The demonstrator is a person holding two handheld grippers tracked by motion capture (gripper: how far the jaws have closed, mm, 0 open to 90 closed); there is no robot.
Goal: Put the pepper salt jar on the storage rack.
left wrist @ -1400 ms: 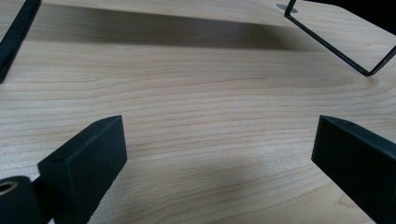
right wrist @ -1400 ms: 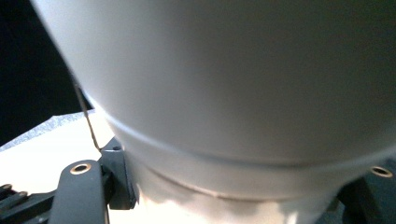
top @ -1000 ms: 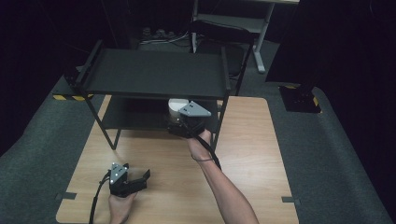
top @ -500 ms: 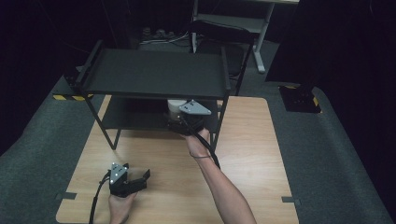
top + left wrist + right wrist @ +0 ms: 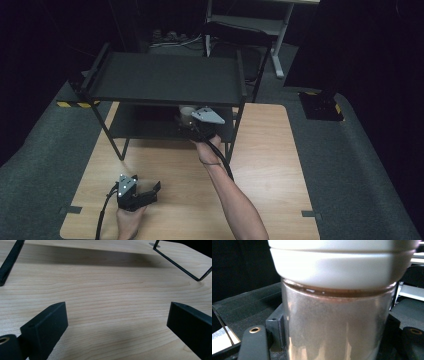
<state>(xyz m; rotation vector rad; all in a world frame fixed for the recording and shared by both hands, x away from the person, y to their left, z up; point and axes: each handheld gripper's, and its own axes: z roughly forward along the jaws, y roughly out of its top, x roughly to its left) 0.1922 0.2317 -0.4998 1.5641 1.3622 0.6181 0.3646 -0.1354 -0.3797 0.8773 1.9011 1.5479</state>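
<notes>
Our right hand-held gripper [image 5: 192, 122] reaches in under the top of the black rack, over its lower shelf [image 5: 145, 129], and its two jaws are clamped on one jar [image 5: 337, 322]. In the right gripper view the jar stands upright between the jaws: a clear, round body with a brownish band just under one wide white lid [image 5: 339, 270]. The jaws press its sides low down, one on each side. In the high view only a pale bit of the jar shows just beyond the gripper's grey plate, above the right part of the lower shelf; we cannot tell whether its base touches the shelf.

Our left hand-held gripper [image 5: 142, 194] rests low over the near left part of the wooden surface [image 5: 280, 165], held in one hand [image 5: 129, 222]. Its two jaws stand wide apart with nothing between them; in the left gripper view bare wood lies in the gap, and two of the rack's thin black legs show farther off.

We count one rack [image 5: 165, 80] with two levels, a top shelf and a lower one, standing on the far half of the surface. Beyond it, on the floor, one pale metal frame [image 5: 280, 45] stands in the dark.
</notes>
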